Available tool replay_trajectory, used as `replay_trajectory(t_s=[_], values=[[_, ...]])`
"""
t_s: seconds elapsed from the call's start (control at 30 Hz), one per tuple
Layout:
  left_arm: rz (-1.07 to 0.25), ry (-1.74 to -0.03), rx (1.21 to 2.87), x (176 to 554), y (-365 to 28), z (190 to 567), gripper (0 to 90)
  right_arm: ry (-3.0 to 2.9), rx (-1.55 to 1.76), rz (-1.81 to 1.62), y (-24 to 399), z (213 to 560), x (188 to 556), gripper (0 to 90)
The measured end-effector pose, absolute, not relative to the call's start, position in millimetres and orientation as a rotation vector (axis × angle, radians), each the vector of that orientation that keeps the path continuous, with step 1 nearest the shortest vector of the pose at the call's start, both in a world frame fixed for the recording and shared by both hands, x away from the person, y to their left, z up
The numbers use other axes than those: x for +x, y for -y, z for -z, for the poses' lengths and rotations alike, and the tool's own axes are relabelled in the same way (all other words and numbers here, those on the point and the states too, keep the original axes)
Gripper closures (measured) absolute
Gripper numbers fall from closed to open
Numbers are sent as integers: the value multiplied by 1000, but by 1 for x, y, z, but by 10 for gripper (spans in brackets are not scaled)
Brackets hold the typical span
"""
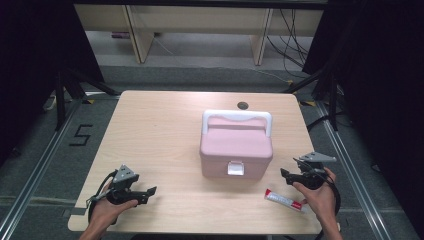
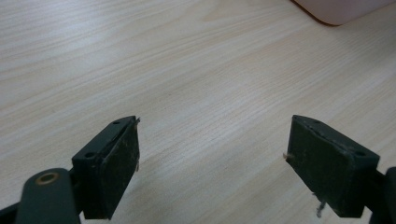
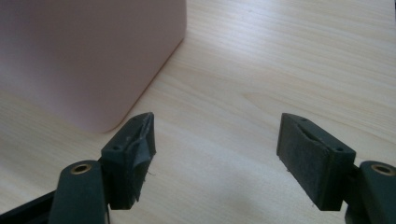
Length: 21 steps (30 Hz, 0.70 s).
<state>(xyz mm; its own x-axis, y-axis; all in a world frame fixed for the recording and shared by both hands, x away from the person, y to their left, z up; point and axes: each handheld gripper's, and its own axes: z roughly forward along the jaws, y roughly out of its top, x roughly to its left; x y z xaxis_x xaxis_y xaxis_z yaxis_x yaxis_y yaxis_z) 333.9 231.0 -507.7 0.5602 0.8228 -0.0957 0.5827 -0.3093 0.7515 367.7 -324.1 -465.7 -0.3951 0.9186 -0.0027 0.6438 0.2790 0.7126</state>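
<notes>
Pink storage box (image 1: 236, 147) shut on your desk (image 1: 155, 130), toothpaste tube (image 1: 284, 200) beside your right tongs (image 1: 286, 174), both tongs open and empty, left tongs (image 1: 150, 191) apart.

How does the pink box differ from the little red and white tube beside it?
The pink box is bulky and stands upright with a white handle; the tube is slim and lies flat. The box sits mid-table, the tube near the front edge by the right gripper. Both rest on the table, untouched.
</notes>
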Motion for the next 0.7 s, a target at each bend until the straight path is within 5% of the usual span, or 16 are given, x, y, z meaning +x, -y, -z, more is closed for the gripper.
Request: replay_trajectory(t_s=[0.7], values=[[-400,-1145,2010,340,-229,503,166,-2142,1417,-918,318,463,389,326]])
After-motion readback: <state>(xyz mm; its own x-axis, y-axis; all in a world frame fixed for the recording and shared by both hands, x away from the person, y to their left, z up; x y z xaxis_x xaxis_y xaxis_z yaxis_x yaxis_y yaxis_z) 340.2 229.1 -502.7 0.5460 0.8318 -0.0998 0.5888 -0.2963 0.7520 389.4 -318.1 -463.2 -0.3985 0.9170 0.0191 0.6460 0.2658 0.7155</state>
